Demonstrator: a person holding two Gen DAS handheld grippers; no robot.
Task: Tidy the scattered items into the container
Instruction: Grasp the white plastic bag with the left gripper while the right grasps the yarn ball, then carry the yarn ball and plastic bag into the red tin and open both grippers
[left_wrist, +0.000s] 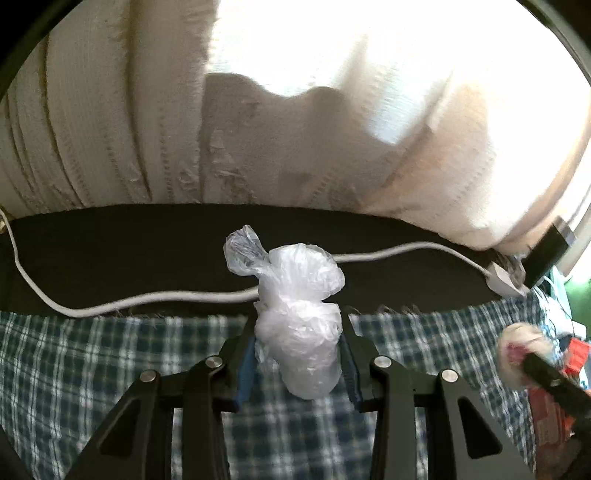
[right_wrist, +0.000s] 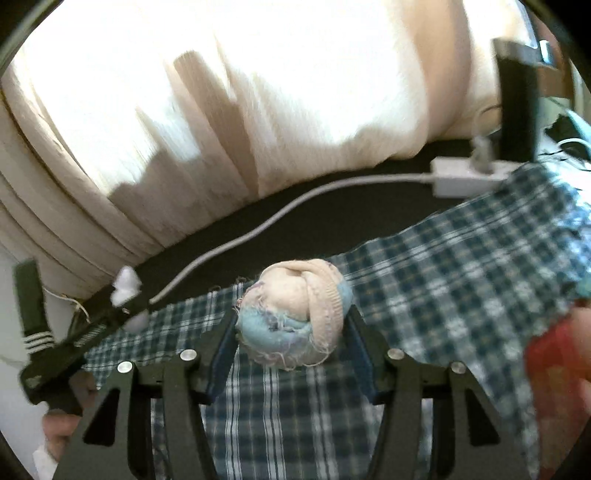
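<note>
Container: cannot be told in either view.
Left gripper (left_wrist: 297, 354): clamped on a knotted clear plastic bag (left_wrist: 295, 314), held above the plaid cloth (left_wrist: 110, 350).
Right gripper (right_wrist: 291, 325): jaws against both sides of a balled sock (right_wrist: 295, 314), cream and pale blue, frayed, over the same cloth.
Surface: black tabletop (left_wrist: 147, 251) beyond the cloth's edge; a white cable (left_wrist: 147, 297) runs across it to a white adapter (right_wrist: 461, 177).
Room: sunlit cream curtain (left_wrist: 110, 129) behind. A blurred red item (right_wrist: 557, 369) lies at right.
</note>
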